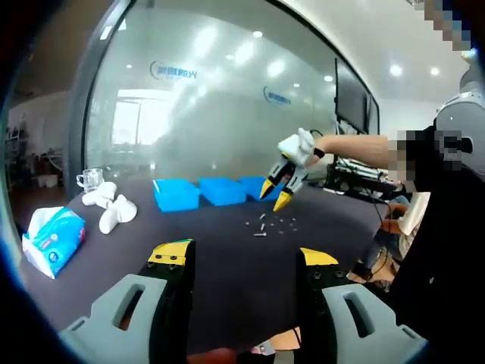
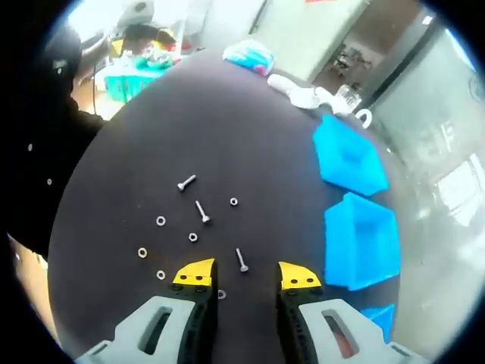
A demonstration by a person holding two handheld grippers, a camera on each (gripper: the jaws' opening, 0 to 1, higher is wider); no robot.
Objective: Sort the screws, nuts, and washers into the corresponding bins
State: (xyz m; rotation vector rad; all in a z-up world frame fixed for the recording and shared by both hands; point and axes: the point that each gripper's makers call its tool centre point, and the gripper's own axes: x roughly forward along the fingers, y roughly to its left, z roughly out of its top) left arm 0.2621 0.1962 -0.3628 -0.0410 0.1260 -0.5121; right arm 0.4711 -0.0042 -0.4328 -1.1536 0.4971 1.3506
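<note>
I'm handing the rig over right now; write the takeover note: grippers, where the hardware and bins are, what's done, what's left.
Left gripper: open, empty, held back over the near table edge.
Right gripper: open, empty, hovering over the loose hardware, a screw just ahead of its fingers.
Screws, nuts and washers lie scattered on the dark table. Blue bins sit in a row beyond them.
Done: nothing visibly sorted; bin interiors not clearly visible.
Left: sort every piece.

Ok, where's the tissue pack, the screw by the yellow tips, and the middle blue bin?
Blue tissue pack (image 1: 53, 239), left gripper view, its front face.
Silver screw (image 2: 241, 260), right gripper view, its shaft.
Middle blue plastic bin (image 2: 358, 236), right gripper view, its inside.
</note>
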